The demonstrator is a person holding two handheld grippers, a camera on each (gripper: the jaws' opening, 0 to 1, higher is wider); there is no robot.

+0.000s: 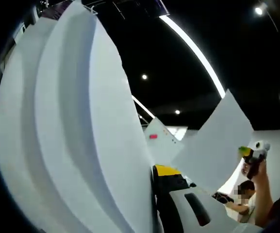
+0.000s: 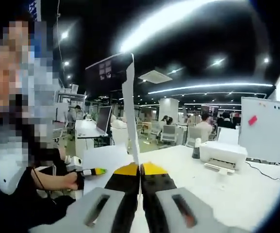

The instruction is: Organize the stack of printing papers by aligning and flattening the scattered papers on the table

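Note:
A bent stack of white printing papers (image 1: pixel 81 136) rises up the left gripper view, fanned into several curved sheets. My left gripper (image 1: pixel 154 171) is shut on its lower edge; one black, yellow-tipped jaw shows, the other is hidden behind the sheets. A single white sheet (image 1: pixel 217 141) stands further right, with the right gripper (image 1: pixel 254 153) at its corner in a person's hand. In the right gripper view that sheet (image 2: pixel 130 111) is seen edge-on, standing upright, and my right gripper (image 2: pixel 140 167) is shut on it. The left gripper (image 2: pixel 89 172) shows low on the left, in a hand.
A white table (image 2: pixel 217 189) stretches ahead, with a white printer (image 2: pixel 222 154) and a small bottle (image 2: pixel 196 149) on it. A whiteboard (image 2: pixel 266 128) stands at the right. Desks, a laptop (image 2: pixel 103 119) and seated people are behind. A person's body is close on the left.

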